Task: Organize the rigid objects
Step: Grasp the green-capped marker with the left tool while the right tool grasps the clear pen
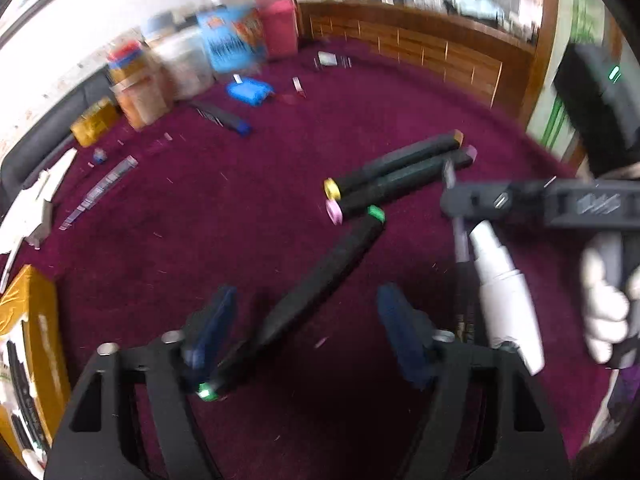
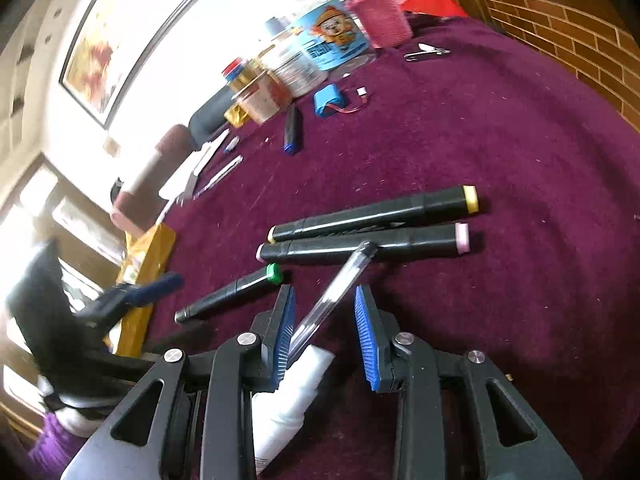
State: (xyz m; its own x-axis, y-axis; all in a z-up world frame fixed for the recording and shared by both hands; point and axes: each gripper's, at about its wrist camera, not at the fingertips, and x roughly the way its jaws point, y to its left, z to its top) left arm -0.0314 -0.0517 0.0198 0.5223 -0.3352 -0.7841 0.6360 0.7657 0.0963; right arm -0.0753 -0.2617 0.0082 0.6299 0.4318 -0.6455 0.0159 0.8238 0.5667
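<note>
Two black markers lie side by side on the maroon cloth, one yellow-capped (image 1: pixel 396 164) (image 2: pixel 376 213) and one pink-capped (image 1: pixel 400 186) (image 2: pixel 364 245). A green-capped black marker (image 1: pixel 320 280) (image 2: pixel 230 294) lies slanted near them, its near end between the open fingers of my left gripper (image 1: pixel 306 328). My right gripper (image 2: pixel 324 332) is open; a clear pen (image 2: pixel 332 288) and a white tube (image 2: pixel 292 396) lie between and under its fingers. The right gripper also shows in the left wrist view (image 1: pixel 540 204), above the white tube (image 1: pixel 504 288).
Jars and tins (image 1: pixel 224 40) (image 2: pixel 320 40) stand at the cloth's far edge. A blue battery pack (image 1: pixel 248 90) (image 2: pixel 332 98), a blue-capped marker (image 1: pixel 224 118) (image 2: pixel 292 128), nail clippers (image 2: pixel 426 53) and a clear pen (image 1: pixel 100 190) lie scattered. A yellow box (image 1: pixel 32 344) (image 2: pixel 140 276) sits left.
</note>
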